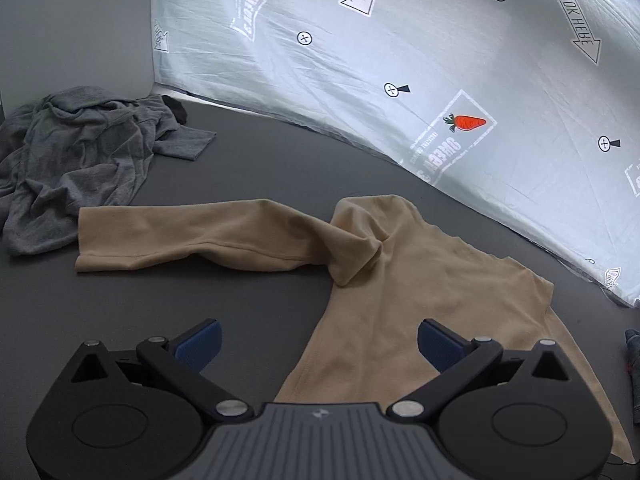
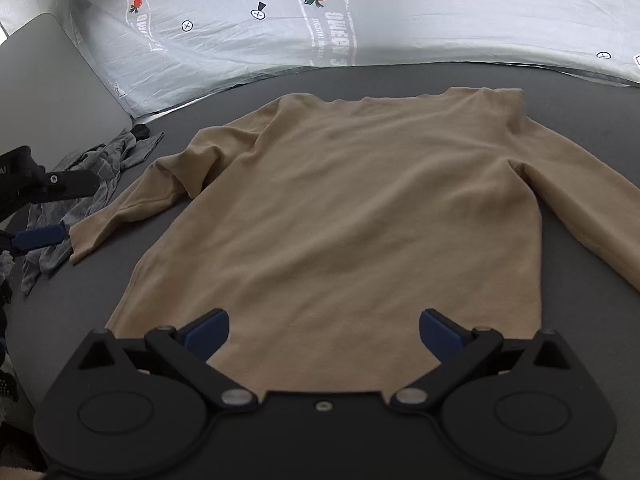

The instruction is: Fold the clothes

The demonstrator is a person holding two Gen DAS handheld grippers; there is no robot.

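Observation:
A tan long-sleeved shirt (image 2: 352,208) lies spread flat on the dark grey table (image 2: 400,76), neck toward the far side, both sleeves out to the sides. In the left wrist view the same shirt (image 1: 420,280) shows its left sleeve (image 1: 192,236) stretched out flat with a bunched fold at the shoulder. My right gripper (image 2: 324,334) hovers over the shirt's lower hem, open, with nothing between its blue pads. My left gripper (image 1: 318,346) is open too, above the shirt's left edge, and holds nothing. Its fingers (image 2: 40,236) also show at the left edge of the right wrist view.
A crumpled grey garment (image 1: 76,160) lies in a heap at the far left of the table, a small black item (image 1: 178,110) beside it. A white printed sheet (image 1: 400,60) hangs behind the table. A dark blue cloth (image 1: 634,368) peeks in at the right edge.

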